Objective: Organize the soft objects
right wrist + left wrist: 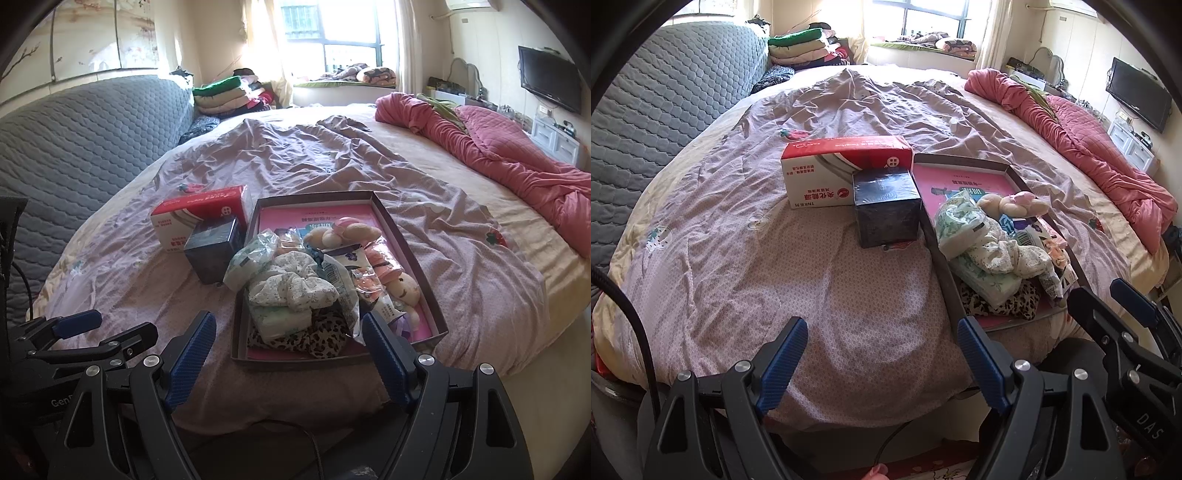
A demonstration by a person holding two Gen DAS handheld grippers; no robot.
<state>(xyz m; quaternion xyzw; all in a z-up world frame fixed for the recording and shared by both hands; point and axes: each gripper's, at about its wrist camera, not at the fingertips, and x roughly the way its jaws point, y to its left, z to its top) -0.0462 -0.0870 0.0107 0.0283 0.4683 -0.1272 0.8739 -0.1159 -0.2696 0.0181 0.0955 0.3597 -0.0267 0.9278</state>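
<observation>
A shallow dark-rimmed cardboard tray with a pink printed liner (402,236) lies on the wrinkled mauve patterned bedspread (332,158), and in it are heaped a plastic-wrapped pale green tissue pack (251,258), a floral cream fabric scrunchie (291,288) on top of a second tissue pack, a leopard-print cloth (325,338) at the near end, and a small cream plush toy (347,230) toward the far end. Just left of the tray stands a dark cube-shaped box (212,253), with a red and white rectangular carton (201,216) touching it from behind. Far right on the bed lies a bunched pink quilted blanket (517,155), the grey quilted headboard (85,133) runs along the left, and folded blankets in a stack (221,96) sit beyond the bed's far left corner.
</observation>
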